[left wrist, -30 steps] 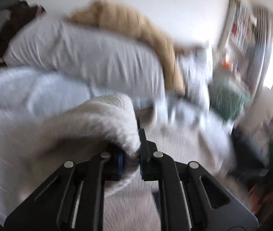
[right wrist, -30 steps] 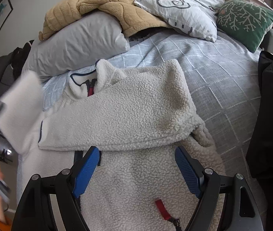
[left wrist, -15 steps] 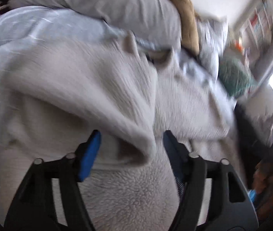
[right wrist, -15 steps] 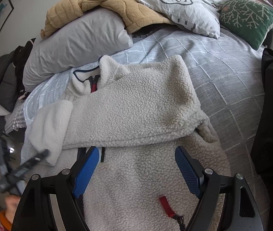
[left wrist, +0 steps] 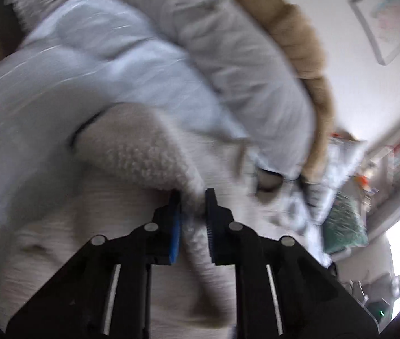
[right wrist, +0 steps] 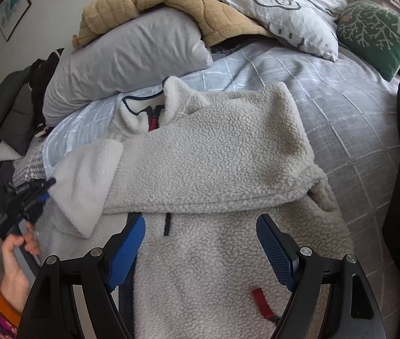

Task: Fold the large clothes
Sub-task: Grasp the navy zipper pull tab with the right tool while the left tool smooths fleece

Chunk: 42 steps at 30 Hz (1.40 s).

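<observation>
1. Looking along the left gripper, the left wrist view is blurred. Its jaws are nearly closed and pinch a fold of the cream fleece jacket at the sleeve end. Only this view shows the pinch from close. Behind it are the light blue checked bed cover, the grey pillow and the tan blanket.

2. Compared with half a second ago, when these jaws stood wide around the fleece, they have just been closing and now press on the cloth between them. A second ago they also held fleece.

3. The right wrist view is sharp and shows the whole jacket lying flat on the bed, collar toward the pillow, one sleeve folded across the chest. The left view does not show this. The right gripper hovers above the lower part of the jacket, jaws wide open and empty, as in both earlier frames.

4. At the left edge a hand holds the left gripper at the second sleeve's end, which now lies lower on the jacket than a second ago.

5. The right gripper points steeply down at the bed; the left points more shallowly.
</observation>
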Motion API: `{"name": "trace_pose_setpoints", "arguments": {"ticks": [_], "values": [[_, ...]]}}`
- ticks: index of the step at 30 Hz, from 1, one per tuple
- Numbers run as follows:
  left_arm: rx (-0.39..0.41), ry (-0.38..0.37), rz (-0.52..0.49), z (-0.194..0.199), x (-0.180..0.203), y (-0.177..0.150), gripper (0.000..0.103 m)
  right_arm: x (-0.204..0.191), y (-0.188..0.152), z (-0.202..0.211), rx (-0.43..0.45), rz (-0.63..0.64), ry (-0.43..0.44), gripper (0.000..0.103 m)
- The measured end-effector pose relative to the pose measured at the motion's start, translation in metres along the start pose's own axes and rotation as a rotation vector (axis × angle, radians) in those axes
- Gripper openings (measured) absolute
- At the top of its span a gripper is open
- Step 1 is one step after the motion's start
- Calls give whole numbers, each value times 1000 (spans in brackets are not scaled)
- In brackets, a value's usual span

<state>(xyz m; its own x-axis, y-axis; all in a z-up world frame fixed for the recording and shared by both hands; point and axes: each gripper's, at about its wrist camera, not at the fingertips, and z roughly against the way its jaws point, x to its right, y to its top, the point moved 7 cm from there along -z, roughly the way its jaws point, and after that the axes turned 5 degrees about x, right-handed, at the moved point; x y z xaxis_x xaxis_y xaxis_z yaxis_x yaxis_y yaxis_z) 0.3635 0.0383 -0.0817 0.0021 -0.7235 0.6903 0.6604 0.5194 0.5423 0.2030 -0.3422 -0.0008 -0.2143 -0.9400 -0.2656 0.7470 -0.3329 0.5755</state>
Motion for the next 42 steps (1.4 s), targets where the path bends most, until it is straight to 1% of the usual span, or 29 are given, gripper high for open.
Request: {"name": "trace_pose_setpoints", "arguments": {"ticks": [2,4,6,7,9,10,11,13,15,18,21,23,25,28,29,31,33,34,35,36,37,39,40,42], "values": [[-28,-93,-85,-4,43,-12,15,1,1,0,6,-2,-2,83],[-73,-182,-179,-4,82,-35,15,4,3,0,12,-13,-4,83],[-187,-301,-265,-6,118,-69,15,6,4,0,14,-26,-2,83],[-288,-363,-314,-10,136,-96,15,7,5,-1,14,-32,1,83],[-432,-406,-395,-15,153,-139,20,9,6,0,17,-40,5,83],[-481,-400,-433,-17,157,-155,29,10,7,1,20,-43,6,83],[-524,-379,-479,-19,158,-173,40,12,7,1,23,-47,7,83],[-555,-332,-518,-21,152,-189,49,17,10,3,30,-67,11,83],[-555,-310,-510,-17,143,-188,51,24,12,5,36,-100,23,83],[-521,-254,-478,-7,121,-163,51,37,14,8,49,-149,46,83],[-433,-169,-446,12,90,-123,52,50,17,6,62,-204,78,83],[-376,-80,-425,21,68,-96,52,59,17,-1,63,-231,78,83],[-319,0,-397,29,42,-75,52,66,15,-12,48,-247,59,83],[-234,47,-311,43,5,-50,52,73,9,-30,20,-238,15,81],[-221,63,-298,43,-4,-44,52,74,6,-35,14,-231,5,79],[-178,126,-293,46,-24,-30,52,75,1,-48,-4,-205,-26,69],[-168,151,-289,48,-38,-24,48,73,-3,-54,-16,-177,-56,45],[-175,163,-279,47,-47,-22,40,71,-3,-54,-10,-143,-90,39],[-178,174,-266,50,-56,-18,36,68,-2,-51,2,-97,-130,21],[-178,182,-249,51,-64,-15,35,64,0,-47,15,-62,-147,11],[-175,187,-230,53,-70,-13,33,59,2,-41,31,-46,-140,10],[-178,188,-193,54,-81,-9,28,43,12,-19,95,9,-161,10],[-181,179,-183,55,-84,-7,25,28,20,-3,148,60,-165,10],[-184,164,-175,53,-87,-6,24,2,35,23,236,150,-169,9]]}}
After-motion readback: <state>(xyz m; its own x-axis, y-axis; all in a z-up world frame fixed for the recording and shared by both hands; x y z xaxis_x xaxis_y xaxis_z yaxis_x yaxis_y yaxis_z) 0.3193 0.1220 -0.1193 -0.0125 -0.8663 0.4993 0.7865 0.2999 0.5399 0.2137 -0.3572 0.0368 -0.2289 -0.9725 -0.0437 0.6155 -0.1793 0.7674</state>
